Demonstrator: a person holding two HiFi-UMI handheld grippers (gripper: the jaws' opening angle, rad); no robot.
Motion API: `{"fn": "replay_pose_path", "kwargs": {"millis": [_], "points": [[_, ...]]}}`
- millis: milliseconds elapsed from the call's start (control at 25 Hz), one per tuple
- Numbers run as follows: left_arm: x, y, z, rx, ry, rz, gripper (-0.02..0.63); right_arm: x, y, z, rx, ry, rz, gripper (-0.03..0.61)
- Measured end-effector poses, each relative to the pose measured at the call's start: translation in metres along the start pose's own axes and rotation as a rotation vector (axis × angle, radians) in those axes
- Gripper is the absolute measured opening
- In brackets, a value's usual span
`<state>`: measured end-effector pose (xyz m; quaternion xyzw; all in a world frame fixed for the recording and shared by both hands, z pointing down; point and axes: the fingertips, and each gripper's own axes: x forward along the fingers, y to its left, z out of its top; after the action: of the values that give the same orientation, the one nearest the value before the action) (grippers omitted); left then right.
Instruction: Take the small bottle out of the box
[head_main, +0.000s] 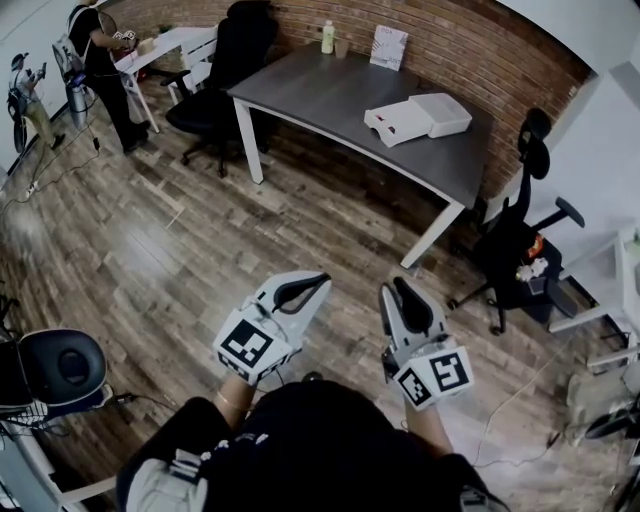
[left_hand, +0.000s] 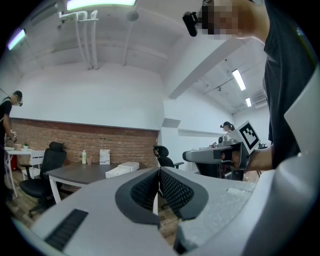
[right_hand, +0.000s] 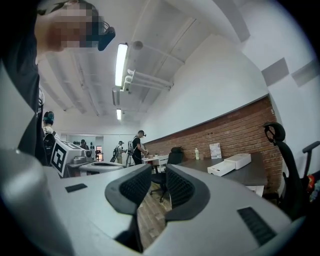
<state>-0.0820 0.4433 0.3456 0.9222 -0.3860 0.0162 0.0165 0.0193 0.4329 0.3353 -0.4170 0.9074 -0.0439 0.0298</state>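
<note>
Head view shows both tools close before the person's body, held level, side by side, pointing toward the counter. The left hand-held gripper (head_main: 318, 284) is clenched on nothing; its own view shows the pads pressed together. The right hand-held gripper (head_main: 397, 291) is released; its own view shows a narrow gap with only floor behind. Bare wooden floor (head_main: 200, 230) lies open up to the counter (head_main: 330, 95). The white box (head_main: 418, 117) lies on the counter's right part; the small bottle inside cannot be seen. A black chair (head_main: 515, 250) stands beside that end. A pale bottle (head_main: 327, 37) stands at the far edge.
</note>
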Motion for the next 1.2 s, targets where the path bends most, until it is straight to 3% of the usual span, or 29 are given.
{"fn": "replay_pose_path", "kwargs": {"millis": [320,560,800,1200], "points": [[-0.008,0.029,-0.013,-0.023,-0.002,-0.003,0.006,0.023,0.001,-0.008,-0.013,0.014,-0.044,0.103],[0.011,0.042,-0.019,-0.04,0.014,-0.008,0.006,0.033,-0.023,-0.01,0.015,0.02,-0.069,0.104],[0.05,0.069,-0.021,-0.037,0.023,0.031,0.006,0.062,-0.073,-0.009,0.066,0.0,-0.057,0.106],[0.147,0.129,0.0,0.006,0.033,0.135,0.006,0.144,-0.196,0.005,0.09,-0.023,0.006,0.117]]}}
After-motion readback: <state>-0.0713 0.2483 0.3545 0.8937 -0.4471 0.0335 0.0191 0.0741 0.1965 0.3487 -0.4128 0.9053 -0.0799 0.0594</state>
